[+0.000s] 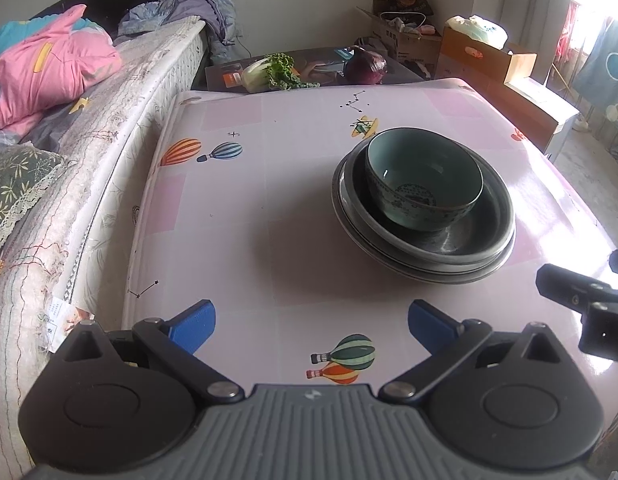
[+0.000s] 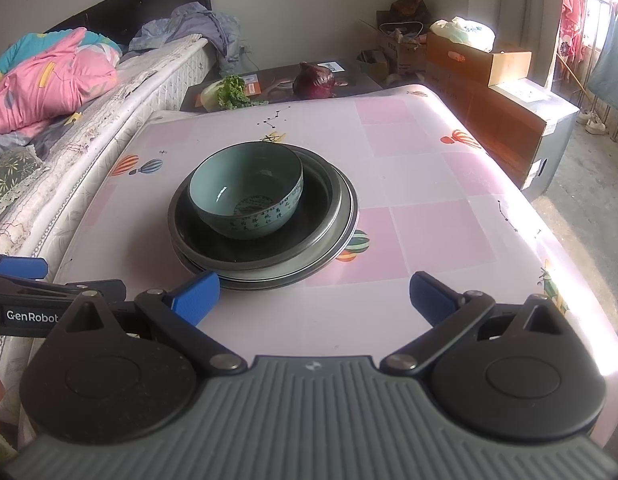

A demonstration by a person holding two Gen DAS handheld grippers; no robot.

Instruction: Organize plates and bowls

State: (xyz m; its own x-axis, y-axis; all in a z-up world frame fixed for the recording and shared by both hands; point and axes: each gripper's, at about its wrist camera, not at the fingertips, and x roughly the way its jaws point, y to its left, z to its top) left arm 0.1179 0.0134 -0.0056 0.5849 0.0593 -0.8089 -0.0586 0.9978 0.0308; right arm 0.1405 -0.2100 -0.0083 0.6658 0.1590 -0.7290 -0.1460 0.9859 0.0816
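Observation:
A teal bowl (image 1: 423,184) (image 2: 247,190) with dark characters on its outside sits in a stack of dark grey plates (image 1: 461,252) (image 2: 321,216) on the pink table. My left gripper (image 1: 311,326) hangs open, low over the near part of the table, with the stack ahead and to its right. My right gripper (image 2: 313,296) is open too, with the stack just beyond its left fingertip (image 2: 197,296). Neither holds anything. The other gripper's black body (image 1: 589,304) shows at the right edge of the left wrist view.
The table (image 1: 237,208) (image 2: 429,184) has a pink cloth with balloon prints. A bed with a pink quilt (image 1: 49,76) runs along its left side. Behind the table lie a leafy vegetable (image 1: 269,72) and a purple cabbage (image 1: 367,66). Cardboard boxes (image 2: 481,76) stand at the right.

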